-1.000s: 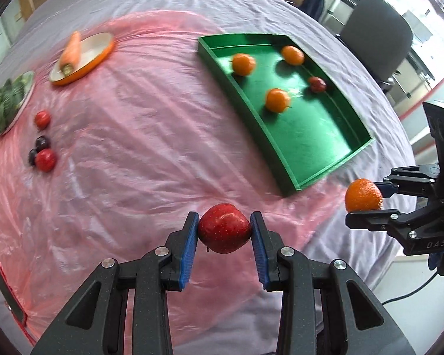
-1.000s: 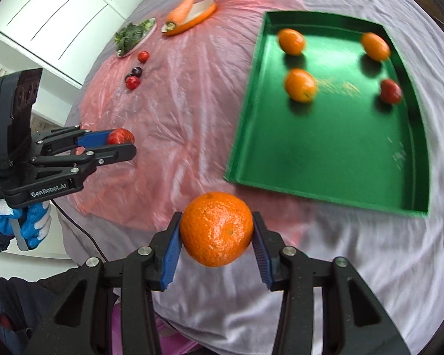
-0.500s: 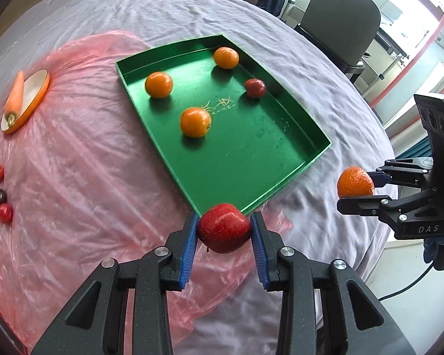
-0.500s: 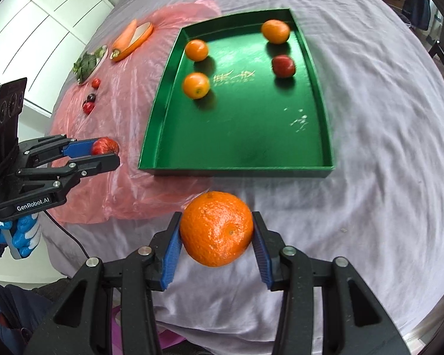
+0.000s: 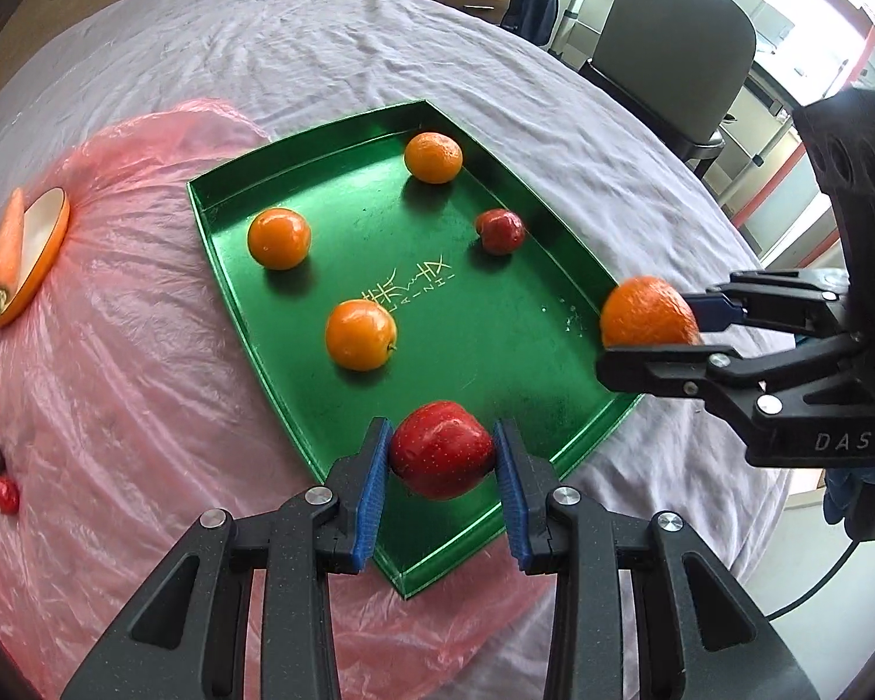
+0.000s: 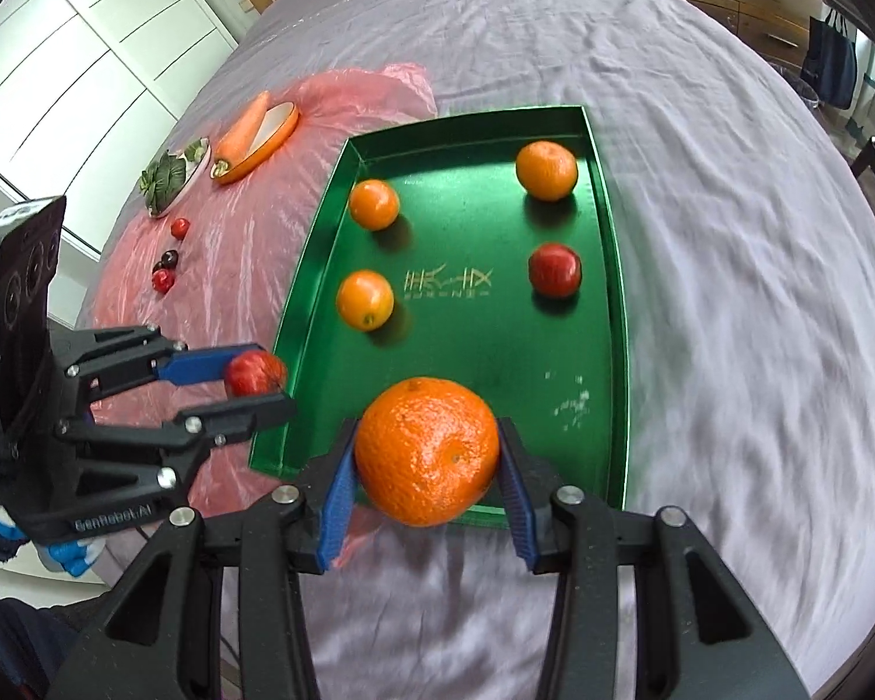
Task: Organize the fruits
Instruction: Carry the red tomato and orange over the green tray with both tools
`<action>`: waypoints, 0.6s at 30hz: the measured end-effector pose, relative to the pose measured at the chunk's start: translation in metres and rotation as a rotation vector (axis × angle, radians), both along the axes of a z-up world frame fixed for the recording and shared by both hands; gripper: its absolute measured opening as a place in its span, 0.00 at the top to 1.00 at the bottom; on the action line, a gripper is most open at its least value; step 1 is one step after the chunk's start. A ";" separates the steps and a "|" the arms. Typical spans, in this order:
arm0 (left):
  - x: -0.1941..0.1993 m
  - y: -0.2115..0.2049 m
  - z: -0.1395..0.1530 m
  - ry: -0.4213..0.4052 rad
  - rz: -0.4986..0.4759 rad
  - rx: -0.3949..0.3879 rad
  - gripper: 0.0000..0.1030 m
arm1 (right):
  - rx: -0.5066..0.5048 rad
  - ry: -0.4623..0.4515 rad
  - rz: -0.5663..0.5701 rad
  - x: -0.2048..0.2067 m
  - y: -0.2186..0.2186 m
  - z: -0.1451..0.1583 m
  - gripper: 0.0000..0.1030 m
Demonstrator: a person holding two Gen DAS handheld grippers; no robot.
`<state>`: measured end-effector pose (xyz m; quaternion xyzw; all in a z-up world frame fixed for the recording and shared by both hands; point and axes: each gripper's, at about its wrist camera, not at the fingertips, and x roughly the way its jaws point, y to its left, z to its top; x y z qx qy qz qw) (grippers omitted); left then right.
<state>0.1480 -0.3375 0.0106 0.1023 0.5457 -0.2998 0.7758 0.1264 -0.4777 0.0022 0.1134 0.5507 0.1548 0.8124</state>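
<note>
Left wrist cam | left gripper (image 5: 442, 461) clamped on red apple (image 5: 441, 450) over green tray's (image 5: 577, 443) near edge | right gripper (image 6: 426, 455) squeezing big orange (image 6: 427, 450) over that near edge too

Tray (image 5: 245, 315) near half bare; four fruits crowd far half, seemingly.

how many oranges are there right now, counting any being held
4. Three lie in the green tray: far left, far right, middle left. The fourth is clamped in the right gripper over the tray's near edge. None seem hidden.
</note>
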 end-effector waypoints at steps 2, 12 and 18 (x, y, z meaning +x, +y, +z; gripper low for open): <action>0.003 -0.003 -0.004 0.003 0.001 0.005 0.71 | -0.009 -0.004 0.005 0.008 0.000 -0.003 0.32; 0.018 -0.007 -0.021 0.003 0.010 0.043 0.70 | -0.013 0.010 -0.021 0.030 -0.009 -0.026 0.32; 0.023 -0.008 -0.031 0.006 0.020 0.054 0.70 | -0.033 0.008 -0.008 0.038 -0.008 -0.034 0.32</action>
